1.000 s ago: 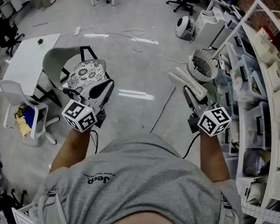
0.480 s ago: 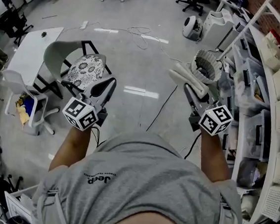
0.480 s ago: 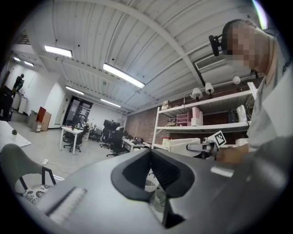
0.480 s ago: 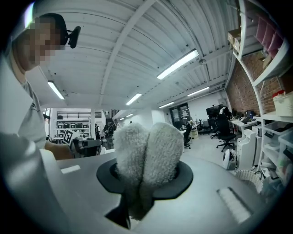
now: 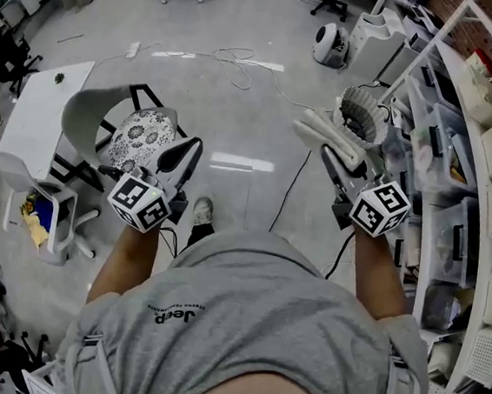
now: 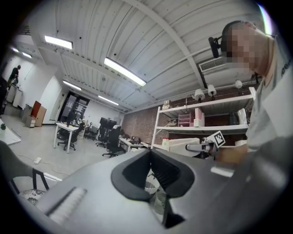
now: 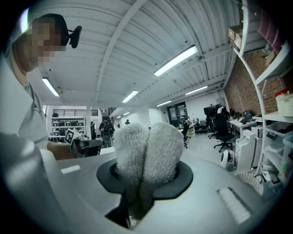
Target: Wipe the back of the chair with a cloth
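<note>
The chair (image 5: 87, 112) has a curved grey back and a patterned seat cushion (image 5: 146, 131). It stands on the floor at the left in the head view. My left gripper (image 5: 188, 148) hangs just right of the cushion, well above the floor, shut with nothing in it (image 6: 150, 157). My right gripper (image 5: 330, 159) is held out at the right, shut on a folded white fluffy cloth (image 5: 324, 137). In the right gripper view the cloth (image 7: 147, 145) bulges out of the jaws in two lobes. Neither gripper touches the chair.
A white table (image 5: 38, 109) stands left of the chair, and a white stool (image 5: 44, 205) with yellow and blue items is nearer. Shelving (image 5: 480, 173) with bins lines the right side. A white ribbed basket (image 5: 359, 114) and cables (image 5: 238, 67) lie ahead. The person's shoe (image 5: 201, 211) shows.
The person has stepped: a shoe now shows on the floor beside the left gripper. Both grippers keep their pose, and the cloth stays gripped.
</note>
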The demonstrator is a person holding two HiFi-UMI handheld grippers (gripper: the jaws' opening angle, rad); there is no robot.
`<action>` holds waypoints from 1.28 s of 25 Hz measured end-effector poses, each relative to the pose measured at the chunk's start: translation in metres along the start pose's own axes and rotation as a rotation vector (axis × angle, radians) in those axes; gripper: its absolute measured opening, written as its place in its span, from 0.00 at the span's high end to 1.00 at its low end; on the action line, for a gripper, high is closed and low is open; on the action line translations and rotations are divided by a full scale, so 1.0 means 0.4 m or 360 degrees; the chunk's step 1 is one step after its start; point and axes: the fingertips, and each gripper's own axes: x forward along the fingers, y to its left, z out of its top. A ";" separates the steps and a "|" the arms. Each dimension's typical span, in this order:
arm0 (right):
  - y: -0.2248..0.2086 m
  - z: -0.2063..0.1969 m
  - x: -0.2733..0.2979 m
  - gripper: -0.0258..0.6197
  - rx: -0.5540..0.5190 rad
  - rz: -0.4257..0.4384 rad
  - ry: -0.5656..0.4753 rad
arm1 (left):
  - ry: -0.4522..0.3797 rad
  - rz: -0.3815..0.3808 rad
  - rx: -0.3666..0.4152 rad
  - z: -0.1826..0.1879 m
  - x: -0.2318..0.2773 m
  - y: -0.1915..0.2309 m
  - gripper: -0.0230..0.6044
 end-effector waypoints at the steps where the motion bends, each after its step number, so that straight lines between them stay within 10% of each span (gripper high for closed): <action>1: -0.011 0.007 0.034 0.82 -0.0011 -0.0021 -0.0003 | -0.0003 -0.0030 -0.0001 0.004 0.022 0.039 0.87; 19: -0.173 0.128 0.756 0.82 -0.0015 -0.0276 -0.0041 | -0.0029 -0.0303 0.0037 0.214 0.364 0.827 0.87; 32: -0.444 0.111 0.926 0.82 0.0067 -0.0142 -0.0003 | 0.0053 -0.0179 0.0007 0.147 0.599 0.966 0.87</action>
